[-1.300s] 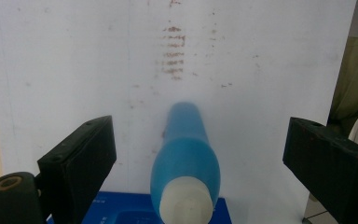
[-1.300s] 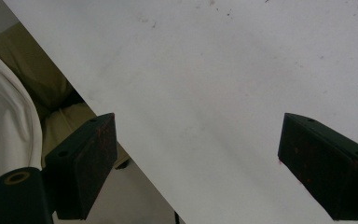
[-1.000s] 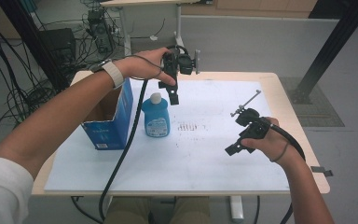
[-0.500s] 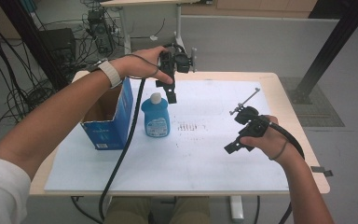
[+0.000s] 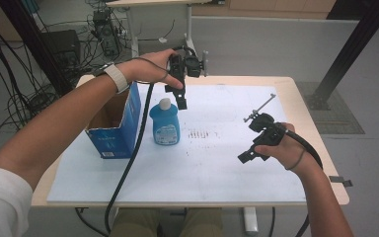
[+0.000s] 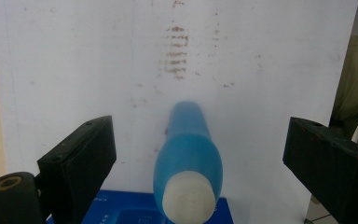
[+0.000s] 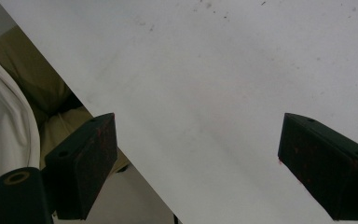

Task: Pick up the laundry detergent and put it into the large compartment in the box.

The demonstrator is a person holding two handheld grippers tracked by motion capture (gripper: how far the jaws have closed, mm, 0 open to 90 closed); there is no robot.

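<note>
High view: a translucent blue plastic bottle with a white cap stands upright on the white sheet covering the wooden table, and it serves as the landmark for everything else. Just to its left, close beside it but with contact unclear, stands an open blue cardboard box with its flaps up. Held above and slightly behind the bottle's cap is the left gripper, pointing down at it from the person's left hand, which wears a pale wristband; a black cable trails from it down past the box to the near table edge. A patch of small brown marks lies on the sheet just right of the bottle. Well to the right of the bottle, the right gripper hovers low over the bare sheet in the person's right hand.

Left gripper view looks straight down on the bottle, whose cap sits between the two black jaws; they stand wide apart, touching nothing.

Right gripper view shows its jaws equally wide apart and empty, over plain white sheet near the table's edge.
</note>
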